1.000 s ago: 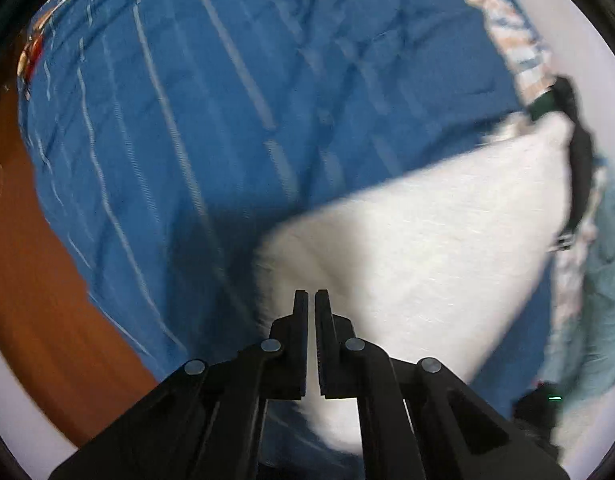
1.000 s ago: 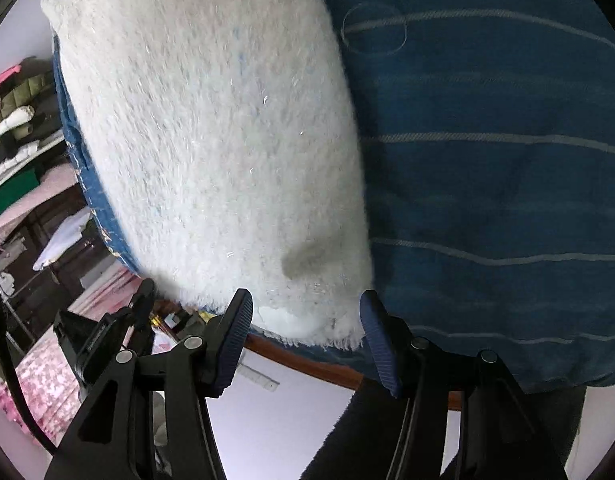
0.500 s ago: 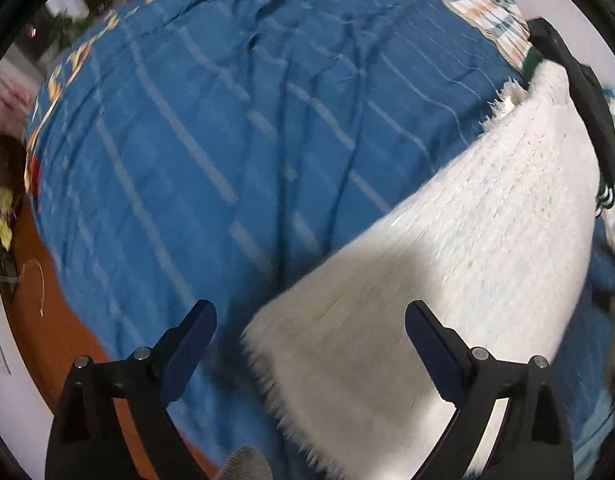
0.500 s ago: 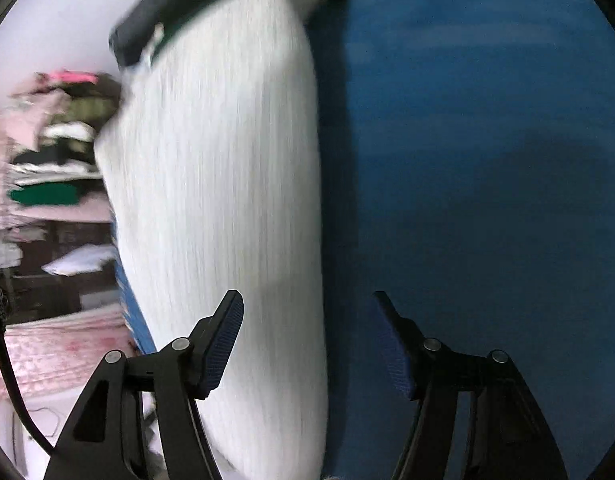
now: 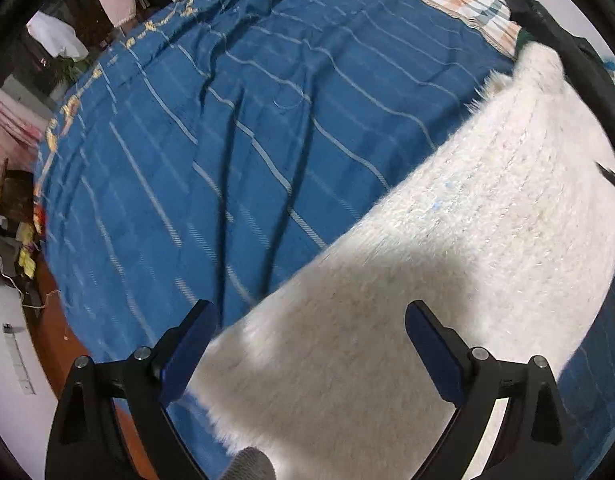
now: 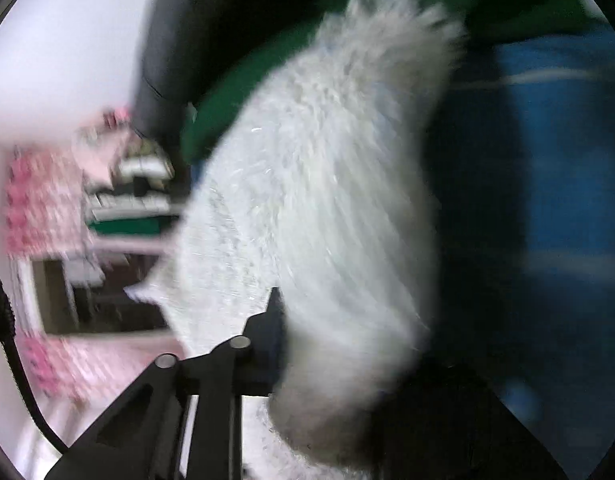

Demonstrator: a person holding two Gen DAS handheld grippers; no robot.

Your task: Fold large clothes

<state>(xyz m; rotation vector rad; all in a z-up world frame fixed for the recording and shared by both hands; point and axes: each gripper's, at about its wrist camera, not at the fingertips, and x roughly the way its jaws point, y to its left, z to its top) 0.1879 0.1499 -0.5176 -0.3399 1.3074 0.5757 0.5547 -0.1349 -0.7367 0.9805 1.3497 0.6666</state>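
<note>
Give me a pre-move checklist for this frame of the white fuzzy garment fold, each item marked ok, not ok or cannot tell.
1. Left gripper jaws open, nothing held: ok.
2. White fuzzy garment lying flat on the blue striped bedspread in the left wrist view: ok.
3. Right gripper grasp on the garment: cannot tell; only one finger shows, the fabric covers the other side.
4. Right wrist view sharp enough to judge: not ok, heavy motion blur.
5. Near hem of the garment straight: cannot tell; it is in shadow between the left jaws.
6. Far end clear of the dark and green clothing: not ok, they touch or overlap.
</note>
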